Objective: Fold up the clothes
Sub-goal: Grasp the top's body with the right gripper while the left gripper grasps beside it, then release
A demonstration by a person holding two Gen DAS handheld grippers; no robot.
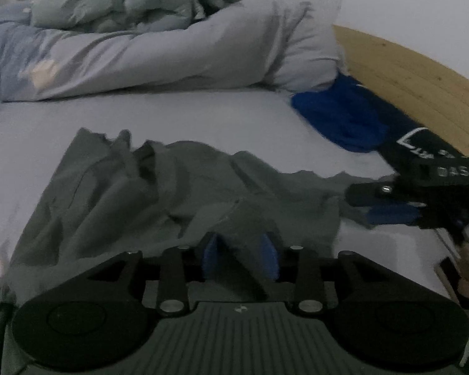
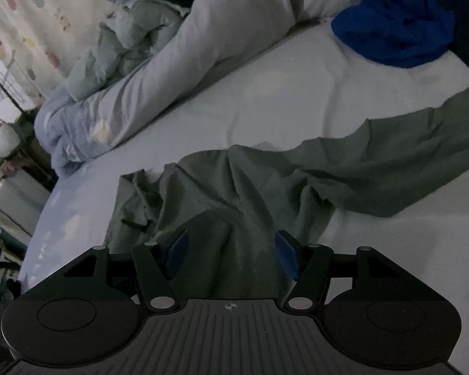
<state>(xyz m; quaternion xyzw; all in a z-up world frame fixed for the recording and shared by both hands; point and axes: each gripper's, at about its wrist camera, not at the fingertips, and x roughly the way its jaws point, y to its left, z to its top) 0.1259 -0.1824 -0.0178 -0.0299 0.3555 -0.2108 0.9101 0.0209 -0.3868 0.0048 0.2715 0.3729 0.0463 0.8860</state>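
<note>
A grey-green garment (image 1: 159,187) lies crumpled on the pale sheet of a bed (image 1: 203,112), near the front edge. Its long axis runs across the bed: in the left wrist view it stretches from a bunched end at the left to a thin tip at the right, and in the right wrist view a long flat strip (image 2: 400,162) reaches away toward the upper right, while the wrinkled bulk sits to the left. The left tongs (image 1: 240,250) stand partly apart, and a raised fold of the garment sits between the blue pads (image 1: 210,256); whether the pads press on it cannot be told. The right tongs (image 2: 231,253) stand wider, with a hump of the same cloth rising between their pads (image 2: 177,250), which show gaps on both sides of it. In the left wrist view the right tongs appear at the right edge, over the garment's tip. Beyond the garment a bright blue cloth (image 2: 397,34) is heaped near a rolled pale duvet (image 1: 178,50), well apart from the grey-green piece.
</note>
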